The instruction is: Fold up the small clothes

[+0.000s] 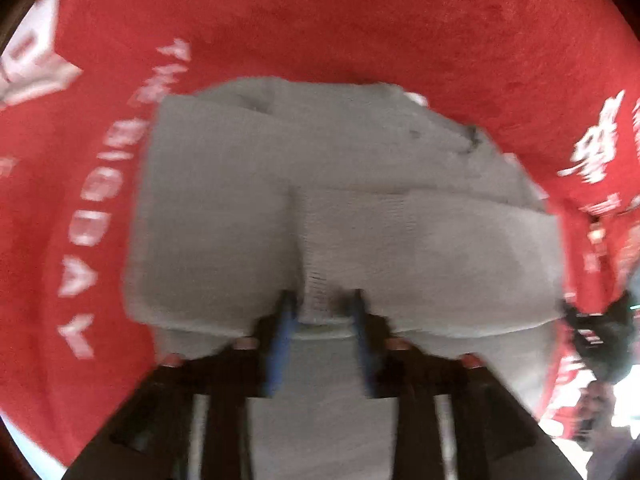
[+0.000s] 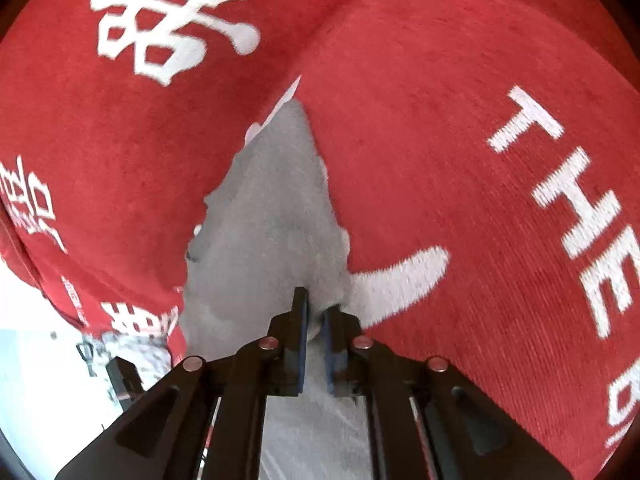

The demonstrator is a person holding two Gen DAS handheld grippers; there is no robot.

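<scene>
My left hand-held gripper pinches a ridge of the grey garment, which spreads ahead over the red cloth. My right hand-held gripper clamps its edge, long axis running away.

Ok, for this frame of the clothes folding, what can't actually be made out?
- Left wrist view: motion blur hides whether the left claw grips or only straddles the grey knitted garment.
- Right wrist view: the garment's outline is covered by folds of the red cloth with white lettering.
- Both views: the garment's near edge is hidden behind the claws, including the right claw.
</scene>
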